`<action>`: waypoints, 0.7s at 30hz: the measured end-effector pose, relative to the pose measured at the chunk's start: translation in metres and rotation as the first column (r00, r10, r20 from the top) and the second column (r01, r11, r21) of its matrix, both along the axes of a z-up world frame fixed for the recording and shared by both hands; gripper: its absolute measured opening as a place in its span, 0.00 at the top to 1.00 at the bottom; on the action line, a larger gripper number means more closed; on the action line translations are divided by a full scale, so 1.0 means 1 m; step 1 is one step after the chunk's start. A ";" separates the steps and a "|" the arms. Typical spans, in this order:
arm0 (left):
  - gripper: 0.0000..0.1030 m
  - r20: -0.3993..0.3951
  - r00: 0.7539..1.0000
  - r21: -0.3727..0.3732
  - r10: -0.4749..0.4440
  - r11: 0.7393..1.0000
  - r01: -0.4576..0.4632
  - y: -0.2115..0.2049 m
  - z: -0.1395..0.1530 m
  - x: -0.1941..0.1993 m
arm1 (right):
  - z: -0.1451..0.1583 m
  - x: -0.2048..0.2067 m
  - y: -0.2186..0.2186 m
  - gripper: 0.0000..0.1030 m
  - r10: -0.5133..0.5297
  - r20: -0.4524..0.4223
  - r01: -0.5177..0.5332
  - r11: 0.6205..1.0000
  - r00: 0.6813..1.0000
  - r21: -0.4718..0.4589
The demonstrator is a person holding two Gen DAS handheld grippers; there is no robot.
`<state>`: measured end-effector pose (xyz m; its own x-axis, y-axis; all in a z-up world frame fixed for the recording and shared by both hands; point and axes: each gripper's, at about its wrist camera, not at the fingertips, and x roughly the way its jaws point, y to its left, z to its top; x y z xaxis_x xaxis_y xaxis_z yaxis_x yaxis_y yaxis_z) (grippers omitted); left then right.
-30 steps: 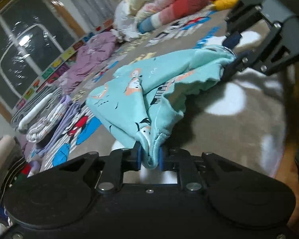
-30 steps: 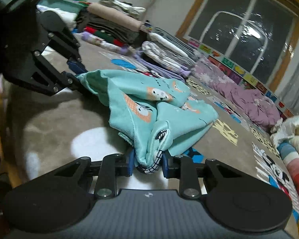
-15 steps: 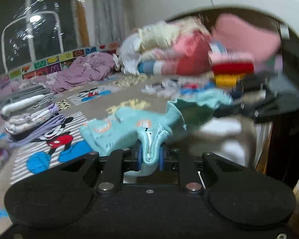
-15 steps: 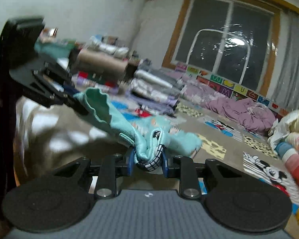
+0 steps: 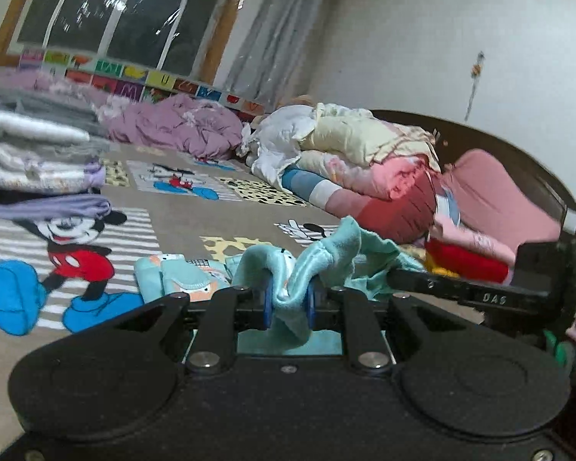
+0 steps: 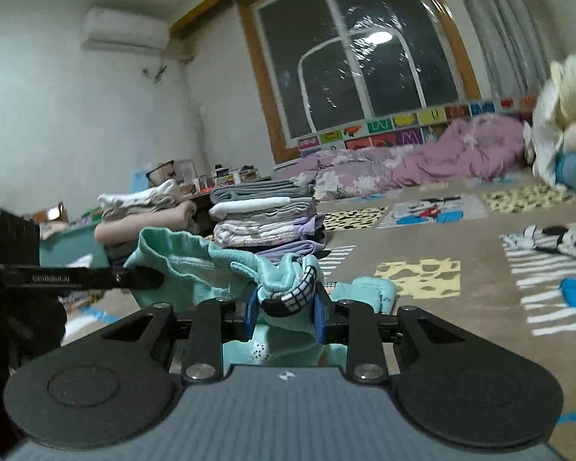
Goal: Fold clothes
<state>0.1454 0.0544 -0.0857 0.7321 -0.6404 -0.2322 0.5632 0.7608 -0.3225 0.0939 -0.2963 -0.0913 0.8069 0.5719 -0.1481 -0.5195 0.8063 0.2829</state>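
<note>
My left tool [image 5: 289,299] has its blue pads pressed in on a bunched fold of the mint-green cartoon-print fleece garment [image 5: 318,265]; the cloth stands up between the pads and spills out in front of them. My right tool [image 6: 286,309] is pinching another gathered part of the same garment [image 6: 196,269], a piece with a black-and-white grid print wedged between its blue pads. In the left wrist view the right tool [image 5: 407,280] shows side-on at the right, its black fingers closed on the garment's far end; in the right wrist view the left tool [image 6: 149,278] shows likewise at the left, gripping a ruffled hem. The garment hangs between the two tools, and its lower part lies bunched on the brown play mat with cartoon-mouse pictures [image 5: 180,199], on the mat's near side close to me.

On the mat's left side stands a stack of folded white, grey and lilac clothes [image 6: 265,215]. Along the mat's far edge, under the dark window [image 6: 349,65], a crumpled purple blanket [image 5: 180,130] lies against a strip of coloured alphabet tiles [image 6: 395,125]. At the mat's right side sits a heap of unfolded pink, cream and white clothes [image 5: 364,169].
</note>
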 end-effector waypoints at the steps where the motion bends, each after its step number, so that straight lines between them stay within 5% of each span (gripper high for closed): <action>1: 0.86 -0.018 1.000 -0.021 -0.002 1.000 0.001 0.002 -0.002 0.007 | -0.003 0.009 0.000 0.71 0.003 -0.011 -0.003 1.000 1.000 0.016; 6: 0.84 -0.121 0.993 -0.140 -0.006 0.990 -0.011 0.018 -0.012 0.046 | -0.013 0.060 -0.004 0.71 0.040 -0.105 -0.025 0.990 0.994 0.140; 8: 0.64 -0.172 0.985 -0.209 0.010 0.977 -0.047 0.028 -0.018 0.064 | -0.018 0.081 -0.003 0.70 0.052 -0.146 -0.024 0.983 0.988 0.185; 9: 0.44 -0.205 0.979 -0.246 0.019 0.967 -0.071 0.033 -0.022 0.073 | -0.020 0.091 -0.003 0.66 0.057 -0.165 -0.022 0.978 0.985 0.206; 10: 0.42 -0.234 0.972 -0.282 0.025 0.955 -0.093 0.038 -0.026 0.080 | -0.022 0.101 -0.002 0.64 0.062 -0.185 -0.019 0.974 0.981 0.226; 16: 0.41 -0.247 0.969 -0.362 0.005 0.927 -0.098 0.060 -0.022 0.076 | -0.041 0.129 -0.006 0.46 0.093 -0.283 0.001 0.949 0.955 0.315; 21: 0.40 -0.185 0.982 -0.273 -0.035 0.962 -0.018 0.051 -0.011 0.060 | -0.036 0.118 -0.019 0.33 0.084 -0.271 0.014 0.940 0.959 0.340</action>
